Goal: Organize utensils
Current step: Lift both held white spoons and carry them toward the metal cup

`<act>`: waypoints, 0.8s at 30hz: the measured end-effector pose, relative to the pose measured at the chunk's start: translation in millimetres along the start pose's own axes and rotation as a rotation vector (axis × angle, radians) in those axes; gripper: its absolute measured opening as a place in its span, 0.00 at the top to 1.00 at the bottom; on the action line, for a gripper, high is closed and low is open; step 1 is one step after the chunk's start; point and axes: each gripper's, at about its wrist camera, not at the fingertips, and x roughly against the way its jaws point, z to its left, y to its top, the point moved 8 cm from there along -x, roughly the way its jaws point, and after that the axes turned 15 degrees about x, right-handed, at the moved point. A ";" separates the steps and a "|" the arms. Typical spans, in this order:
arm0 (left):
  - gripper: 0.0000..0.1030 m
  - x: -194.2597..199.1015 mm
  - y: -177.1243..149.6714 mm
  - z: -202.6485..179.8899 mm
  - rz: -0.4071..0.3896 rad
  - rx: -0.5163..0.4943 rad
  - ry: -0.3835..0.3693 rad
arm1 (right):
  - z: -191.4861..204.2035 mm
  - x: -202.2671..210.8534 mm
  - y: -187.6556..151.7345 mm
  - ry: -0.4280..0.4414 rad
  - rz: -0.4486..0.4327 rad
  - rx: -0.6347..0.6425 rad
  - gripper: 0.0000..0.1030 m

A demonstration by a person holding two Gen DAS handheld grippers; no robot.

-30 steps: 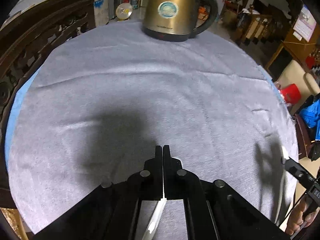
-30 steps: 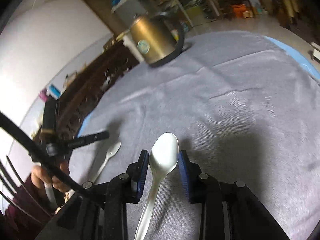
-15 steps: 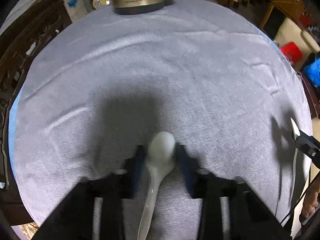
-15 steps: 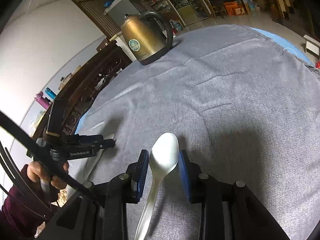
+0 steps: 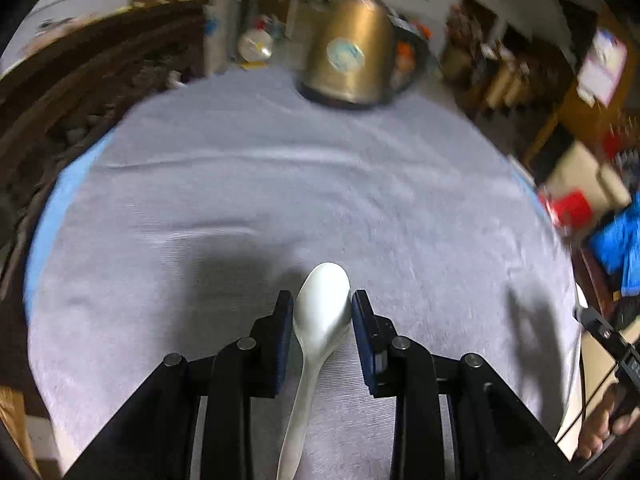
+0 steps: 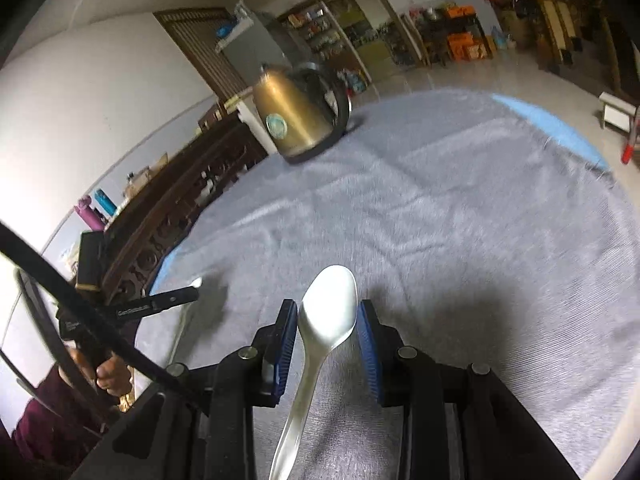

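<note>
While the round table (image 5: 280, 184) is covered with a grey cloth (image 6: 460, 208), two pale spoons are held up over it, one in each tool. The left gripper (image 5: 322, 309) is seen from its own camera, and a white spoon (image 5: 320, 312) is clamped at its bowl between the two blue pads (image 5: 285, 328). Its jaws have just been opening, and the spoon bowl is now squeezed between them. The handle of this spoon is pointed back under the camera, and its dark shadow is cast on the cloth to the left. The right gripper (image 6: 327, 314) is closed on a second spoon (image 6: 328, 312) in the same way, with the bowl pressed at both sides and the tip poking out past the pads. From the right camera, the left gripper (image 6: 176, 300) is seen low at the left, held by a hand (image 6: 110, 376) in a dark red sleeve (image 6: 44, 428). A gold kettle (image 5: 348, 68) with a black handle is stood at the far edge of the table, well apart from both spoons. Carved dark wood furniture (image 6: 172, 204) is seen beside the table on the left.
</note>
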 end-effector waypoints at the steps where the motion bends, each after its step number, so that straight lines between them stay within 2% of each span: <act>1: 0.70 9.0 2.5 7.7 -0.036 0.024 0.014 | 1.0 6.7 2.8 -0.009 -0.019 0.007 0.68; 5: 0.70 44.8 5.8 36.8 -0.156 0.114 0.059 | 7.2 37.3 15.0 -0.045 -0.104 0.036 0.68; 11: 0.70 87.7 4.7 75.1 -0.295 0.233 0.125 | 15.9 86.3 29.6 -0.085 -0.223 0.049 0.68; 17: 0.70 137.0 2.8 89.5 -0.428 0.245 0.190 | 29.6 135.4 49.1 -0.107 -0.339 0.069 0.68; 24: 0.70 196.3 -1.8 97.6 -0.531 0.221 0.242 | 60.3 180.7 69.0 -0.085 -0.455 0.101 0.68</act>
